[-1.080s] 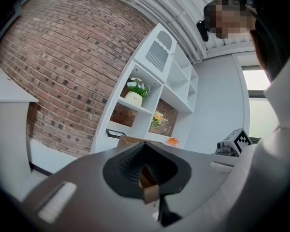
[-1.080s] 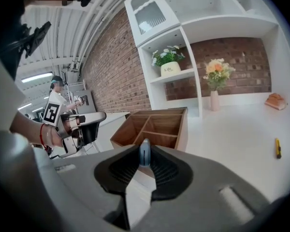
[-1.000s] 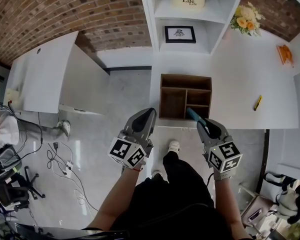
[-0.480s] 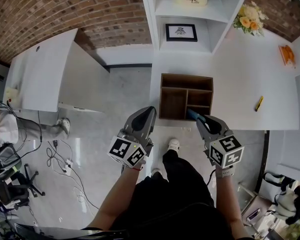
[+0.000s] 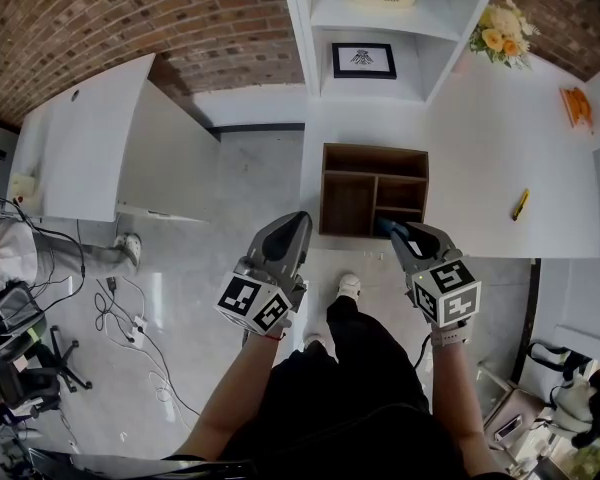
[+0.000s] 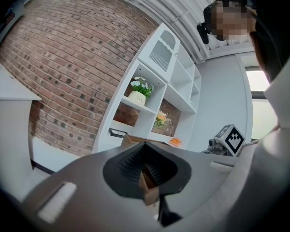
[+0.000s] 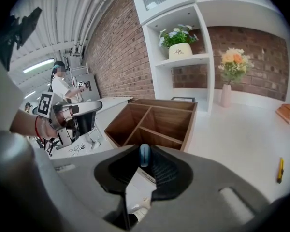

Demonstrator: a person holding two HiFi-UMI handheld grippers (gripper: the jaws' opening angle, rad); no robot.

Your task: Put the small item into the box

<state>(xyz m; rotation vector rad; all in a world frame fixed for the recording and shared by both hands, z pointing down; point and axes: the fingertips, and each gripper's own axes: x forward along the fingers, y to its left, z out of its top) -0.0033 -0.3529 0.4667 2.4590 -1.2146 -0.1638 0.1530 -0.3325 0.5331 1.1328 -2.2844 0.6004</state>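
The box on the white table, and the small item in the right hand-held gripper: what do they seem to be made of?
The box looks like wood or wood-look board: thin, flat brown panels with a dull finish. The table looks like smooth white laminate or painted board; which one cannot be told. The small item is probably plastic: a white body with a smooth blue end.

Brown box [image 5: 325, 190], blue-tipped white item [image 7: 142, 177]
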